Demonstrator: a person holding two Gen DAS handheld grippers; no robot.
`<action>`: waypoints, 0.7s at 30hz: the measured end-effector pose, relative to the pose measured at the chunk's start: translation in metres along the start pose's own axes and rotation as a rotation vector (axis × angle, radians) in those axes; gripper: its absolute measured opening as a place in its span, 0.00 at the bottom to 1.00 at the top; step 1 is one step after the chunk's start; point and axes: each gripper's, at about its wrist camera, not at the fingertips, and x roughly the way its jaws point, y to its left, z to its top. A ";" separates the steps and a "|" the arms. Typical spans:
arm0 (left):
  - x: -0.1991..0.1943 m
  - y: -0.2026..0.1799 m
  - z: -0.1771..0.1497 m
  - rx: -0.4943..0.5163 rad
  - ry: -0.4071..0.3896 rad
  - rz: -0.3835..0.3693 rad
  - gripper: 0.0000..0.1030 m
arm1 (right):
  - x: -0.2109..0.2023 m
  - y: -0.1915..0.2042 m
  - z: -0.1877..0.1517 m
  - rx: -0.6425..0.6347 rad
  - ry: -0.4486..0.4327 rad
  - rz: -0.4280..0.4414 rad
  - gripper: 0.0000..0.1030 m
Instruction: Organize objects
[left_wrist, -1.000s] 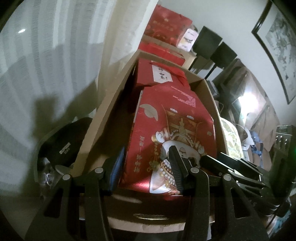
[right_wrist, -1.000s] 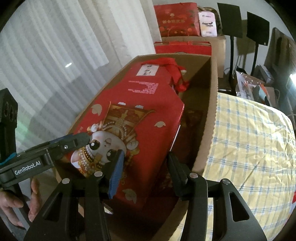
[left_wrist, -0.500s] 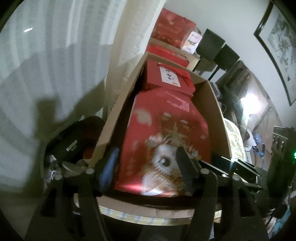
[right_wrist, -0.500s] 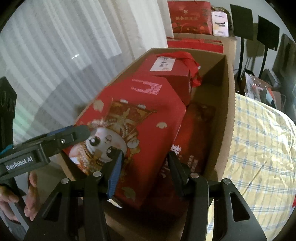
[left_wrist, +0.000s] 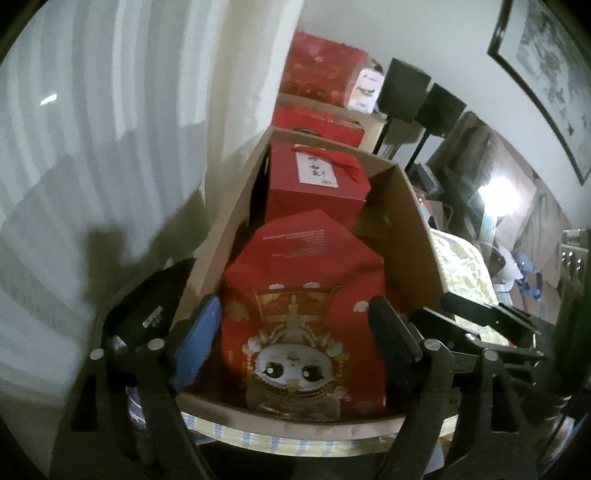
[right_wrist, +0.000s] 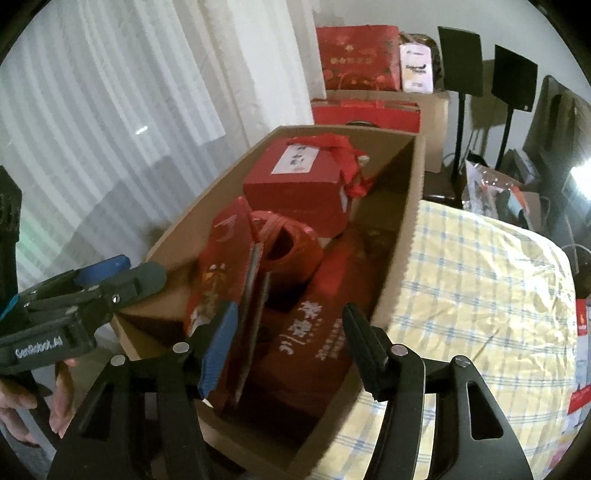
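Left wrist view: cardboard box open at top, resting on checked cloth, beside a white curtain. Inside, nearest the camera, red gift box with cartoon figure, printed face toward the camera, long axis running away along the box's length, cartoon end nearest. Behind it, at the far end, red box with white label, ribbon on top. Left gripper with jaws opening, wide, set either side of the cartoon end of the gift box; pads apart from its surface, nothing gripped. Right wrist view: same cardboard box seen from its right side on the checked cloth. Red gift box with cartoon figure standing on edge along the left wall, thin edge up, long axis along the box. Beside it, a red plastic bag, a flat red packet with white characters lying along the bottom, and the labelled red box at the far end. Right gripper with jaws opening, moderately wide, holding nothing; blue pad just beside the gift box's near edge, contact not discernible. Left gripper visible at left, a hand below it.
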 end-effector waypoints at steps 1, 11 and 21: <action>0.000 -0.004 0.000 0.006 -0.004 -0.001 0.81 | -0.002 -0.003 -0.001 0.002 -0.006 -0.009 0.60; 0.003 -0.023 0.000 0.024 -0.009 -0.022 0.86 | -0.016 -0.027 -0.010 0.022 -0.024 -0.047 0.77; 0.005 -0.043 -0.008 0.048 -0.017 -0.033 0.98 | -0.030 -0.051 -0.023 0.042 -0.036 -0.107 0.86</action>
